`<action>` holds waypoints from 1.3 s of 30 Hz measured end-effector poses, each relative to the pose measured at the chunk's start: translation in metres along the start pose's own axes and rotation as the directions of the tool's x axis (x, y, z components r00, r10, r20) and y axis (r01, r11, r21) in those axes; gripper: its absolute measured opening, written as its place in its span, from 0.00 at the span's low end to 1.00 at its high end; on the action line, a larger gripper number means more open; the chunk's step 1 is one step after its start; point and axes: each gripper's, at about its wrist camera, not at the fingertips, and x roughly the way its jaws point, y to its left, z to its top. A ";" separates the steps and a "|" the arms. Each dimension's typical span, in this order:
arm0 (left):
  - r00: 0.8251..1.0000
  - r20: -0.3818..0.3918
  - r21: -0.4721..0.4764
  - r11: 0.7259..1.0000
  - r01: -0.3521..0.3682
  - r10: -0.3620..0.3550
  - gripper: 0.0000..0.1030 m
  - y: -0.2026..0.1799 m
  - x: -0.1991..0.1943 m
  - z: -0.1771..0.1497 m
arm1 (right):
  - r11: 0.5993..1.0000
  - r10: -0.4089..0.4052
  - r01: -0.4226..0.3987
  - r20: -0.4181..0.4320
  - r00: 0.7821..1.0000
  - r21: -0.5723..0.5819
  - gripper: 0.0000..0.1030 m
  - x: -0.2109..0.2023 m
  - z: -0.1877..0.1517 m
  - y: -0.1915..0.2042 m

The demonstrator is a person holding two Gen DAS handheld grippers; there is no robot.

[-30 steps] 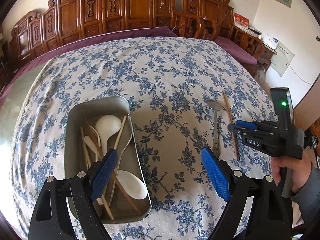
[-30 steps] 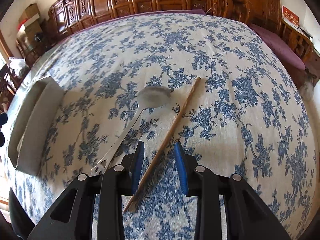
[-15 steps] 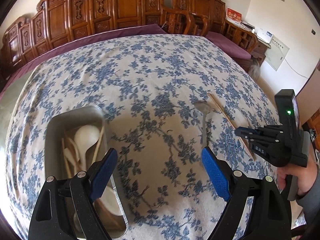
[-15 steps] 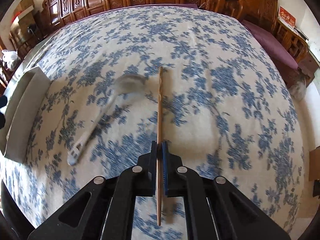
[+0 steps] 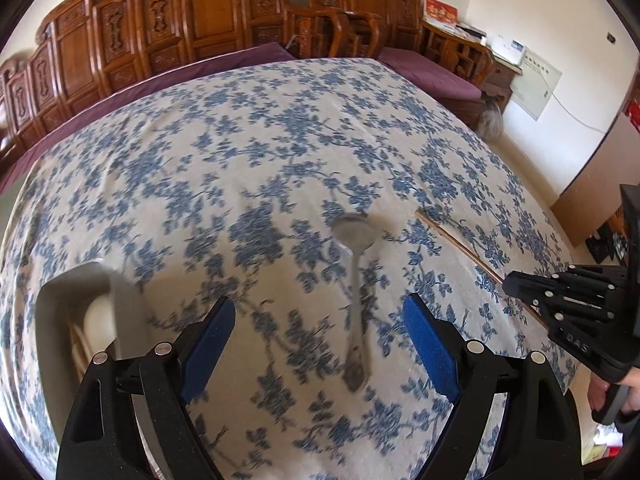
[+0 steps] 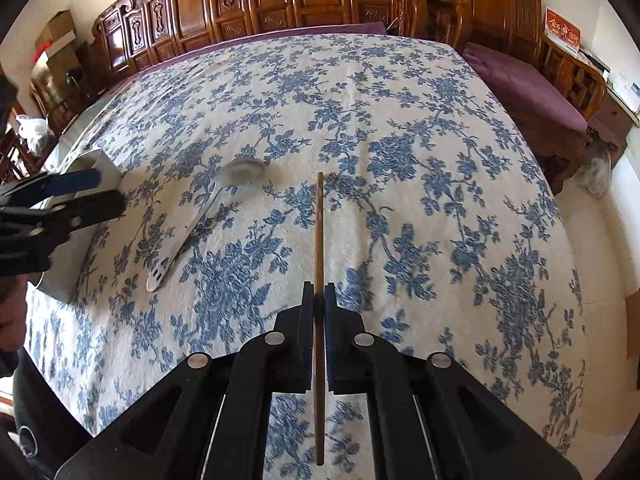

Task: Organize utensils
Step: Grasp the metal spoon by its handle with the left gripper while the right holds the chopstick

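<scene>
A wooden chopstick (image 6: 319,236) sticks out forward from my right gripper (image 6: 319,300), which is shut on it; in the left wrist view the chopstick (image 5: 452,240) runs into that gripper (image 5: 510,280) at the right. A metal spoon (image 5: 354,280) lies on the blue-flowered tablecloth, bowl away from me, between the spread fingers of my open left gripper (image 5: 320,320), which hangs above it. The spoon (image 6: 200,220) lies left of the chopstick. The metal tray (image 5: 60,300) with utensils sits at the lower left, partly hidden by my left finger.
Carved wooden chairs and purple cushions (image 6: 528,92) line the far and right sides of the table. A person's hand (image 5: 612,392) holds the right gripper at the table's right edge. The tray's corner (image 6: 100,164) shows behind the left gripper (image 6: 60,200).
My right gripper closed on the chopstick and lifted it, swinging it straight ahead. My left gripper moved right from over the tray to over the spoon, staying open.
</scene>
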 end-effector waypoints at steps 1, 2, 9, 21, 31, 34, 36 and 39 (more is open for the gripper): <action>1.000 -0.004 0.009 1.000 0.000 0.000 0.80 -0.003 0.003 0.002 | 1.000 0.002 -0.002 -0.004 1.000 0.002 0.06 0.001 -0.002 -0.003; 1.000 -0.010 0.021 1.000 0.000 0.001 0.80 -0.007 0.008 0.003 | 1.000 0.002 -0.002 -0.009 1.000 0.005 0.06 0.004 -0.004 -0.006; 0.997 -0.076 0.074 0.997 -0.005 0.011 0.57 -0.019 0.041 0.007 | 1.000 -0.004 0.004 -0.037 0.999 0.005 0.06 0.019 -0.019 -0.015; 0.988 -0.154 0.094 0.996 0.006 0.009 0.22 -0.027 0.078 0.012 | 0.996 -0.051 0.048 -0.028 0.998 -0.070 0.07 0.025 -0.022 -0.011; 0.988 -0.156 0.084 0.996 0.002 0.011 0.05 -0.024 0.083 0.017 | 0.992 -0.069 0.066 -0.026 0.997 -0.104 0.07 0.034 -0.009 -0.005; 0.988 -0.153 0.089 0.996 -0.008 0.021 0.05 -0.023 0.079 0.014 | 0.994 -0.062 0.060 -0.024 0.998 -0.093 0.08 0.033 -0.009 -0.007; 0.989 -0.147 0.080 0.997 -0.003 0.015 0.05 -0.021 0.072 0.011 | 0.995 -0.058 0.055 -0.024 0.998 -0.082 0.07 0.033 -0.009 -0.008; 0.992 -0.122 0.081 0.997 -0.010 0.020 0.05 -0.020 0.055 0.008 | 0.997 -0.046 0.045 -0.017 0.999 -0.057 0.06 0.033 -0.010 -0.010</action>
